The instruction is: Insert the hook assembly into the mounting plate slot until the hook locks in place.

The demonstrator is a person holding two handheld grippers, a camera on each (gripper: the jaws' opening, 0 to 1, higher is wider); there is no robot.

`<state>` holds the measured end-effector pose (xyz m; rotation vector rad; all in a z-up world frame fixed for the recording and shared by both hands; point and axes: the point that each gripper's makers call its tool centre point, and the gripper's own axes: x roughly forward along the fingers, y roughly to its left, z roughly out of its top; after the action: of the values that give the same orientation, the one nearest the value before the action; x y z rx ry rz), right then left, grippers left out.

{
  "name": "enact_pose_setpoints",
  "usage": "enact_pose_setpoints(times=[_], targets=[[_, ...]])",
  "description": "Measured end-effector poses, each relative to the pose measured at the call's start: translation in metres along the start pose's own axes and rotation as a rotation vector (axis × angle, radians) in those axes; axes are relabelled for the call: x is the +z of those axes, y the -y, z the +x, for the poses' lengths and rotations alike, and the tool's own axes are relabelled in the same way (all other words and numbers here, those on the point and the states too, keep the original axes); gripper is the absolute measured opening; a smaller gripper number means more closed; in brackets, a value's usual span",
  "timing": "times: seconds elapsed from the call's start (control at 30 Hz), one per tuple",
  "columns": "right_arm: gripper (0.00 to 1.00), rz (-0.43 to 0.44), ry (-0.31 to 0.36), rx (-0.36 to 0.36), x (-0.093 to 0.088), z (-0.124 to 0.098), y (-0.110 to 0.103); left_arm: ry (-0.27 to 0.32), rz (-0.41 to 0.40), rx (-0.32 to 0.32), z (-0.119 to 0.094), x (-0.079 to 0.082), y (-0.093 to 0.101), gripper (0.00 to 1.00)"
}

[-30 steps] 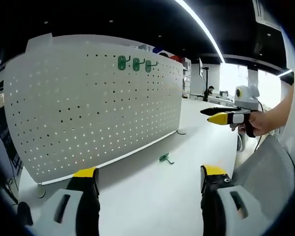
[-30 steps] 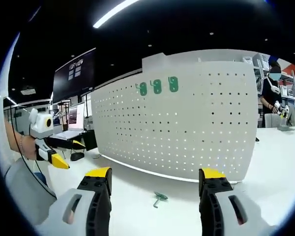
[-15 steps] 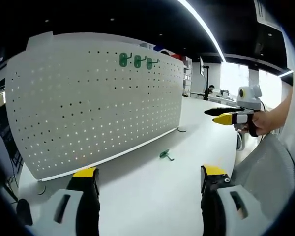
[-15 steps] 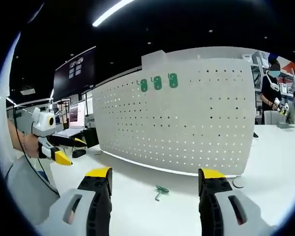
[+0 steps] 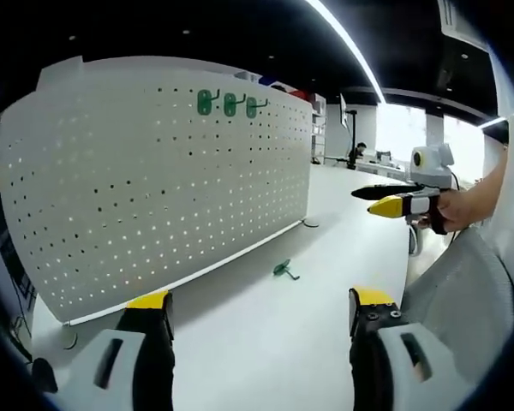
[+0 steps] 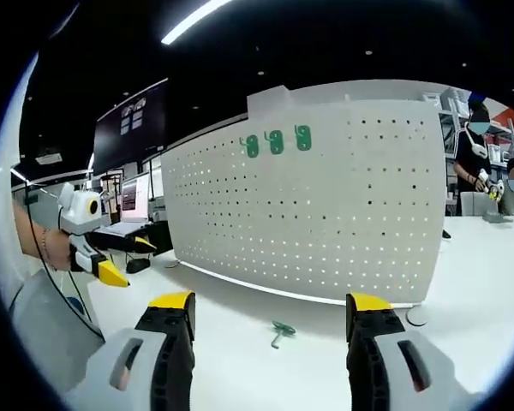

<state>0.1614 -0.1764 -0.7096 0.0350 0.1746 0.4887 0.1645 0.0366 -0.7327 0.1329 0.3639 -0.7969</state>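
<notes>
On the white tabletop (image 5: 265, 334), in front of the standing white pegboard (image 5: 154, 180), lies a small green hook (image 5: 283, 270), loose and touching neither tool; in the right gripper view the same hook (image 6: 281, 331) rests on the table (image 6: 240, 360) between that view's two jaws but well ahead of them, nearer the foot of the pegboard (image 6: 325, 205). Three green hooks (image 5: 227, 104) already hang side by side in the top rows of the board, seen again in the right gripper view as three green hooks (image 6: 277, 141) near the upper edge. From the bottom of the left gripper view the left gripper (image 5: 261, 321) shows its yellow-tipped jaws spread wide with nothing between them. Its counterpart, the right gripper (image 6: 270, 321), is likewise spread wide and empty in its own view. In the left gripper view the right gripper (image 5: 385, 199) comes in from the right, held up over the table in a hand (image 5: 463, 205), its black and yellow jaws apart. In the right gripper view the left gripper (image 6: 124, 261) enters from the left, raised in a hand (image 6: 47, 248), jaws parted as well. At the far right of that view people (image 6: 480, 163) stand at a distant bench
</notes>
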Motion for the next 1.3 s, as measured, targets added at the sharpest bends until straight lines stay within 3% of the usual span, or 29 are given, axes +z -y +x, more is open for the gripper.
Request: enact_pose_setpoints(times=[0.3,0.73,1.3], targets=[[0.69,0.006,-0.004,0.000,-0.002,0.000,0.000,-0.041,0.026,-0.059,0.017,0.000,0.009,0.87],[0.67,0.011,-0.004,0.001,-0.002,0.000,0.000,-0.159,0.145,-0.166,0.048,-0.007,0.027,0.89],[0.67,0.024,-0.004,-0.009,-0.002,-0.003,0.002,-0.299,0.263,-0.252,0.072,-0.018,0.024,0.90]])
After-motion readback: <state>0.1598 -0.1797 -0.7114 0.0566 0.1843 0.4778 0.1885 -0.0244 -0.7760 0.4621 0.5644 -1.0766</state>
